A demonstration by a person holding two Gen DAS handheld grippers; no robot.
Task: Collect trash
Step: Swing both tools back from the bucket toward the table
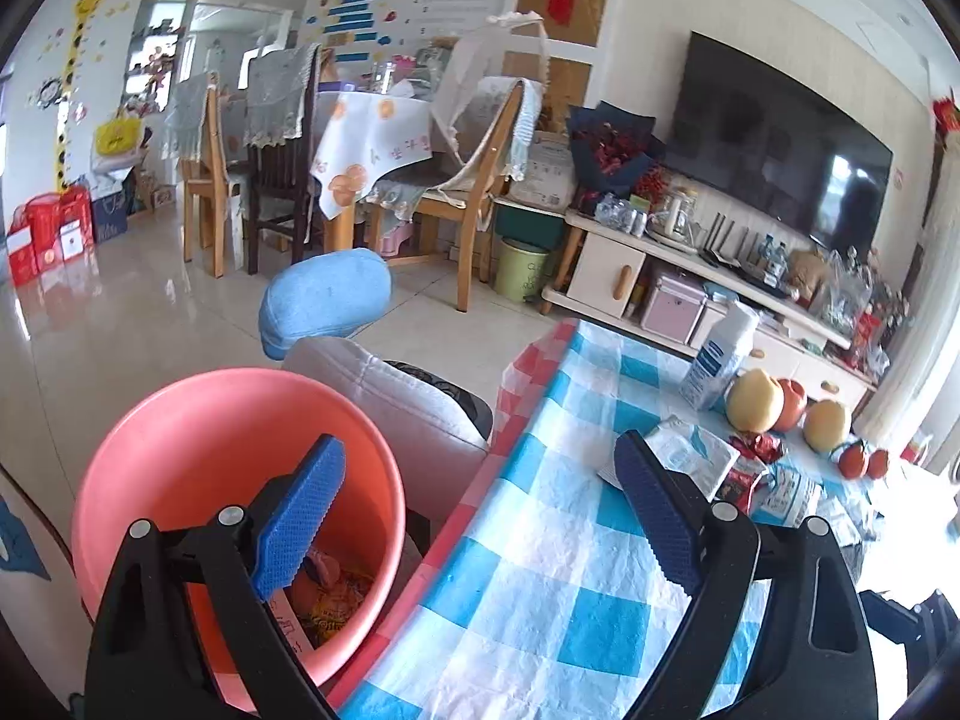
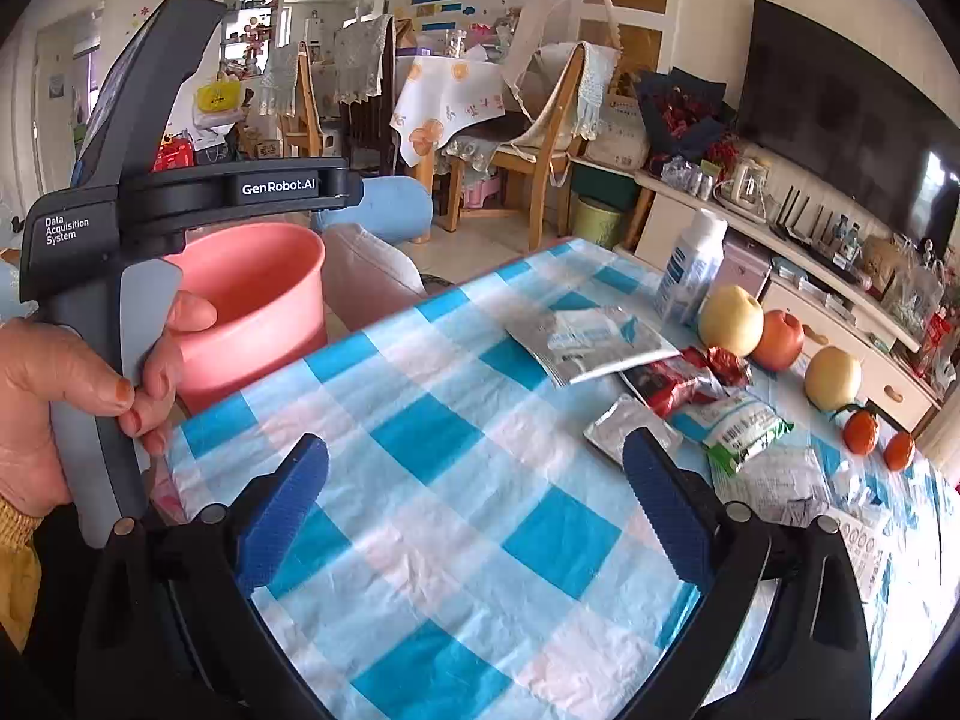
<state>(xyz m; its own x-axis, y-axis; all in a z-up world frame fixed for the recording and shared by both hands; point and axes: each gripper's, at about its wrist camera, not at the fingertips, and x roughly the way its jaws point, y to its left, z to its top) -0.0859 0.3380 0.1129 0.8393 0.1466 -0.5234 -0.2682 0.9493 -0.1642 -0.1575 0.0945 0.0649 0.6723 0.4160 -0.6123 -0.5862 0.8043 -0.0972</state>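
A pink bucket (image 1: 198, 438) stands beside the checked table (image 1: 540, 588) with wrappers lying in its bottom. My left gripper (image 1: 480, 510) is open and empty, one finger over the bucket and the other over the table edge. On the table lie wrappers: a silver-white pouch (image 2: 594, 339), a red wrapper (image 2: 678, 381), a green-white packet (image 2: 741, 429) and a small silver packet (image 2: 624, 423). My right gripper (image 2: 474, 504) is open over the cloth, nothing between its fingers, the small silver packet just beyond its right finger. The bucket (image 2: 258, 300) shows behind the left gripper's handle (image 2: 108, 276), held by a hand.
Two yellow pears (image 2: 729, 321), a red apple (image 2: 777, 339) and two tangerines (image 2: 861, 432) sit along the table's far side beside a white bottle (image 2: 690, 270). A grey cushion (image 1: 390, 396) lies past the bucket. Chairs, a TV cabinet and a green bin stand beyond.
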